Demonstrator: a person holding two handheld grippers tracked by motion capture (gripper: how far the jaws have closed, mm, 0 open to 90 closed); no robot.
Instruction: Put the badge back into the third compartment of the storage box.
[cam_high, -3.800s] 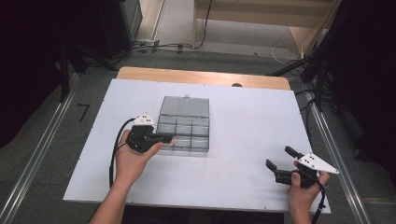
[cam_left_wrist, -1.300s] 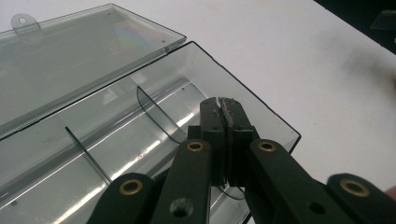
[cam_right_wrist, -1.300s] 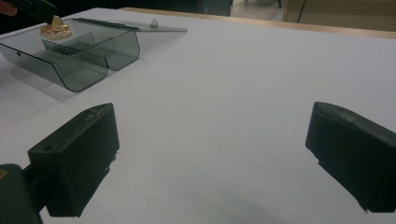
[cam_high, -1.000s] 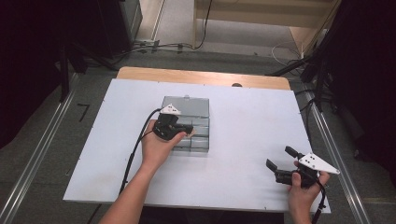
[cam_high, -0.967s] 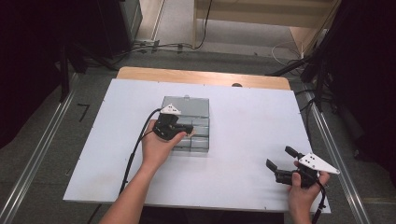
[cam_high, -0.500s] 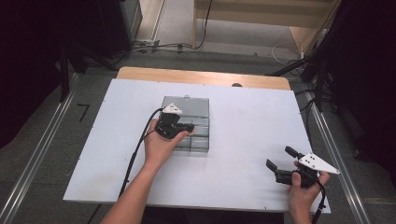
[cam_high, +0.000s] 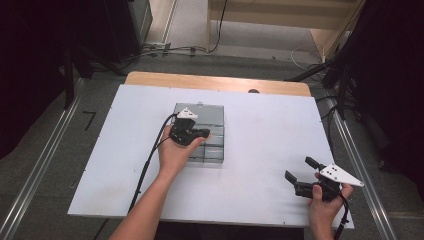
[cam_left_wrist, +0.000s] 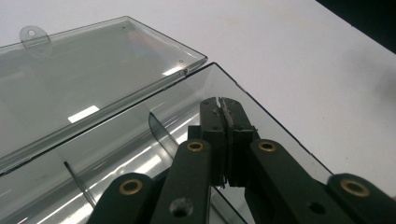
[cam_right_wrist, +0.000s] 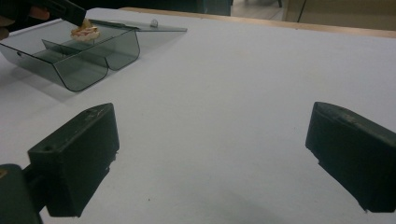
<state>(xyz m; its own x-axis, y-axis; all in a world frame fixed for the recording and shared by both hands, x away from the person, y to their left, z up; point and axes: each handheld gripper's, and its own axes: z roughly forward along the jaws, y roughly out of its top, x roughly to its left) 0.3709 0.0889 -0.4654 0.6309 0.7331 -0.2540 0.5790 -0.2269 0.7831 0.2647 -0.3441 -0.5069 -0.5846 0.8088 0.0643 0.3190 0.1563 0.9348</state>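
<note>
A: High view. Where does the smoky-grey transparent plastic compartment box (cam_high: 207, 137) lie?

B: Near the middle of the white rectangular table board (cam_high: 260, 130), its clear hinged lid (cam_high: 200, 110) folded open flat on the far side. The left gripper (cam_high: 202, 133) is held over the box, its tips above the compartments. The right gripper (cam_high: 296, 175) rests well apart, at the board's near right corner, in the person's right hand (cam_high: 325, 200).

A: Left gripper view. How do the jaws stand?

B: Together: the two black pads (cam_left_wrist: 232, 135) of the left gripper (cam_left_wrist: 226, 112) meet face to face with nothing between them, poised over a compartment of the box (cam_left_wrist: 140, 149) near its right wall. Thin dividers rise from the box floor; the lid (cam_left_wrist: 88, 79) lies flat beyond the hinge, a hanging tab at its far edge.

A: Right gripper view. And here?

B: The right gripper (cam_right_wrist: 210, 158) has its jaws wide apart, bare board (cam_right_wrist: 243, 84) between them. The box (cam_right_wrist: 79, 56) sits far off at upper left, where the tip of the left gripper (cam_right_wrist: 77, 18) hangs over it; something small and pale sits just below that tip, too blurred to identify
</note>
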